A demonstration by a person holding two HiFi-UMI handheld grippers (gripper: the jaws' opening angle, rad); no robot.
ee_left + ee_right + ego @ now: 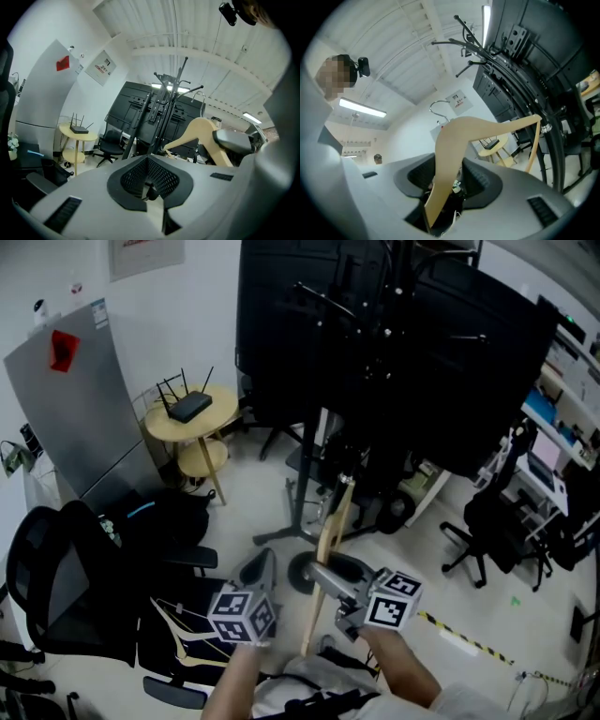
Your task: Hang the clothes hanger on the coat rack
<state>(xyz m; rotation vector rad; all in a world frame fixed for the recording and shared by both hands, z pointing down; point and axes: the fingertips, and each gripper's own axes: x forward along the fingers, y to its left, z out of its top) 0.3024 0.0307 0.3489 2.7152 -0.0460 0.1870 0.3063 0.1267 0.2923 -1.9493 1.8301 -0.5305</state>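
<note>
Coat rack (174, 89) stands tall ahead, 1 black pole with hooks spreading at its top. Short of the rack and below those hooks comes the wooden hanger (457, 140). The right gripper (324, 576) is clamped on 1 arm of it, leaving its top free to catch. The left gripper (262, 570), further from the rack, is pinched together and empty, spare for now.

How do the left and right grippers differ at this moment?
The right gripper clamps the wooden hanger; the left gripper holds nothing. The right gripper's jaws stand apart around the hanger's arm, while the left gripper's jaws are together. Both have grey bodies with dark pads, and both face the black coat rack.
</note>
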